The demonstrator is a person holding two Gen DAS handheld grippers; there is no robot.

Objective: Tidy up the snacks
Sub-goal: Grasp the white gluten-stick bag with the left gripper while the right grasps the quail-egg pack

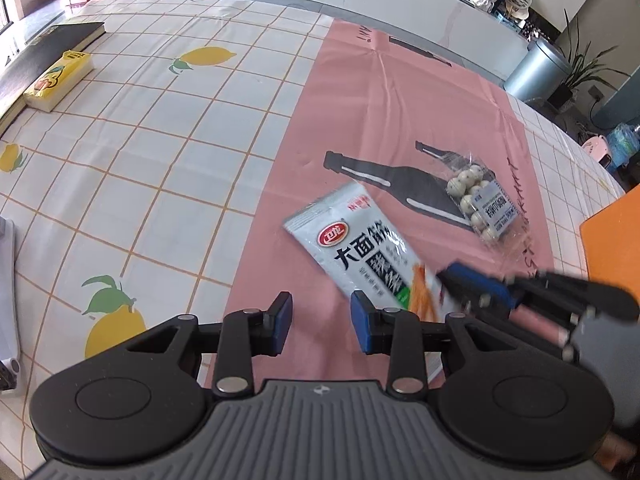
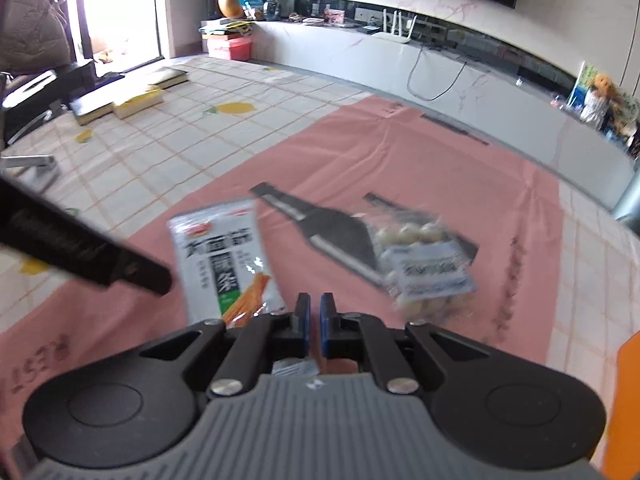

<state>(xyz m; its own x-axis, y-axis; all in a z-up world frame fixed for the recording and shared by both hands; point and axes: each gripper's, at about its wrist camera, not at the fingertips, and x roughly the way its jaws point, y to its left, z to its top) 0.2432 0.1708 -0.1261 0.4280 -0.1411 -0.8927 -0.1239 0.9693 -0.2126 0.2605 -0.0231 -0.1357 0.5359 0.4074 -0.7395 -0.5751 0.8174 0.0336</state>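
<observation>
A white snack packet [image 1: 356, 240] [image 2: 220, 256] with black print and an orange picture lies skewed on the pink mat [image 1: 360, 100]. Just to its right lies a clear bag of white balls [image 1: 480, 204] [image 2: 420, 264] with a blue label. My left gripper [image 1: 321, 320] hovers over the packet's near end, its blue pads apart with only mat between them. My right gripper [image 1: 444, 276] [image 2: 315, 312] is shut, its tips at the packet's right edge near the lower corner. No part of the packet shows between its pads. The right wrist view is blurred.
The mat lies on a lemon-print tablecloth [image 1: 160, 140]. A yellow box [image 1: 58, 80] and a dark book [image 1: 52, 44] sit at the far left. An orange object [image 1: 612, 248] stands at the right edge. A grey bin [image 1: 536, 68] is beyond the table.
</observation>
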